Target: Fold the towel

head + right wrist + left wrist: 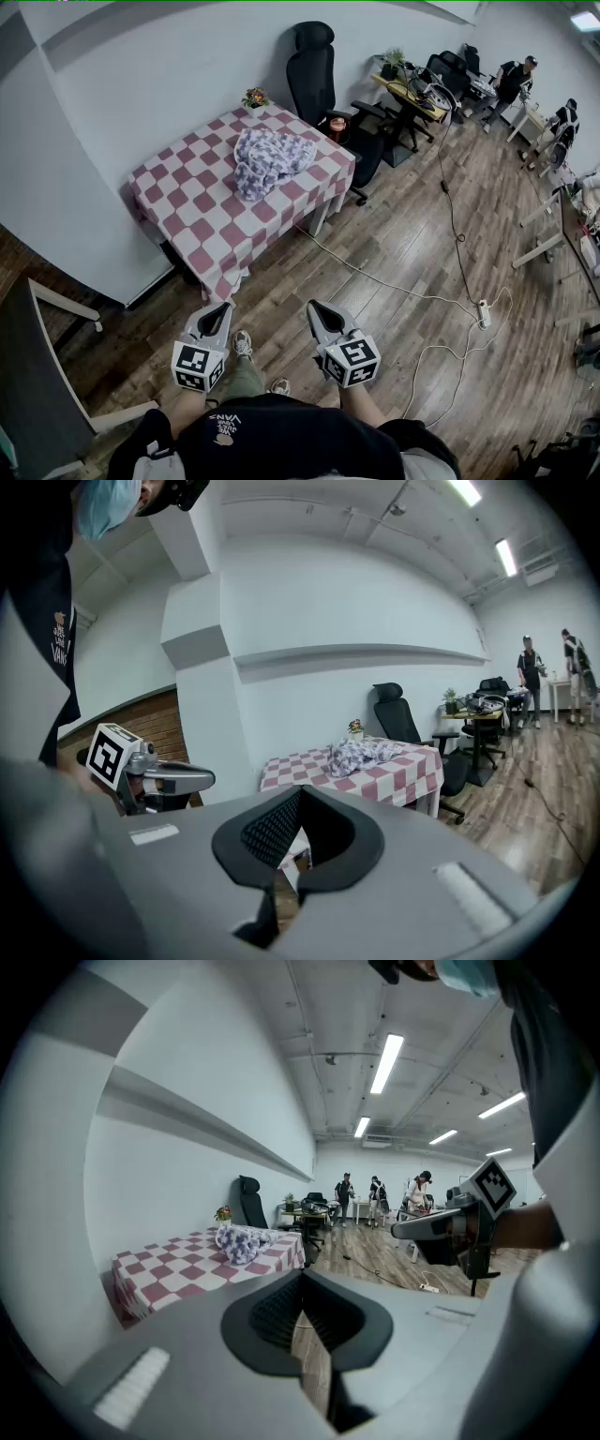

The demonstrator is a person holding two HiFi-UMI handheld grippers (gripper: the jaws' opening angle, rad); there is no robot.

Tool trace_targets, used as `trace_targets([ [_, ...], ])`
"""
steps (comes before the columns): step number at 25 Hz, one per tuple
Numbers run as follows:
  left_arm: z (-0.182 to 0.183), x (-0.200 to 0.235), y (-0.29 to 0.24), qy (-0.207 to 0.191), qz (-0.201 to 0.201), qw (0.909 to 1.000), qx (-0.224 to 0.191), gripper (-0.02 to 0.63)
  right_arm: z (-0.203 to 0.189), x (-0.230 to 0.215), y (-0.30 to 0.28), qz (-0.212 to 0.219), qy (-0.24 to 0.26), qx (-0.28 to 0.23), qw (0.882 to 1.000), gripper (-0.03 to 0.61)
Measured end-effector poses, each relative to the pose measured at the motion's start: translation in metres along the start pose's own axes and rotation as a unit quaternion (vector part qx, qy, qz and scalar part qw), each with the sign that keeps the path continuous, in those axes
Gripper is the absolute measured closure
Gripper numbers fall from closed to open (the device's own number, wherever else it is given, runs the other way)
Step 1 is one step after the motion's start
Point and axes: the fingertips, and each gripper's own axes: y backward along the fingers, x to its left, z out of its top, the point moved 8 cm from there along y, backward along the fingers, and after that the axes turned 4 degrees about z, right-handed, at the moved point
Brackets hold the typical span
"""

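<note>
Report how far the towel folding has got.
Done: nothing; the towel lies crumpled on the checked table. In hand: nothing; the left gripper and right gripper are shut, empty, over the floor short of the table. Left: reach the towel, spread it, fold it.

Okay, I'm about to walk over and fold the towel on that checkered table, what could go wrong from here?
The white cable trails across the wooden floor near the red-and-white checkered table; walking up, you could trip on it.
The crumpled purple-patterned towel lies near the small pot of flowers; spreading it might knock that over.
</note>
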Motion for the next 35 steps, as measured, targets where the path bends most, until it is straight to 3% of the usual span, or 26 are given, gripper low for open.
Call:
trace_targets([
  [6, 0.015, 0.027, -0.032, 0.0, -0.015, 0.9993, -0.035, 0.598, 0.025, -0.016, -0.038, -0.007, -0.007, -0.05, 0.999, 0.574],
  [7, 0.017, 0.032, -0.039, 0.004, -0.021, 0.9989, -0.041, 0.573, 0.029, -0.02, -0.045, -0.013, -0.01, -0.056, 0.998, 0.574],
  [8, 0.019, 0.037, -0.047, 0.008, -0.027, 0.9986, -0.046, 0.496, 0.033, -0.024, -0.053, -0.019, -0.014, -0.061, 0.998, 0.569],
  [9, 0.021, 0.043, -0.055, 0.009, -0.032, 0.9983, -0.048, 0.434, 0.037, -0.028, -0.062, -0.023, -0.02, -0.067, 0.997, 0.501],
  [10, 0.024, 0.05, -0.063, 0.008, -0.037, 0.9981, -0.049, 0.428, 0.041, -0.031, -0.072, -0.026, -0.025, -0.07, 0.997, 0.45],
  [13, 0.031, 0.075, -0.08, 0.005, -0.042, 0.9978, -0.052, 0.409, 0.052, -0.033, -0.104, -0.024, -0.023, -0.068, 0.997, 0.388],
  [17, 0.04, 0.106, -0.1, 0.002, -0.048, 0.9974, -0.053, 0.402, 0.065, -0.033, -0.14, -0.032, -0.016, -0.065, 0.997, 0.387],
  [27, 0.048, 0.178, -0.143, -0.019, -0.072, 0.9967, -0.034, 0.369, 0.07, -0.045, -0.202, -0.076, -0.052, -0.07, 0.993, 0.387],
  [35, 0.038, 0.196, -0.183, -0.003, -0.074, 0.9973, -0.001, 0.345, 0.068, -0.079, -0.233, -0.083, -0.058, -0.04, 0.994, 0.387],
])
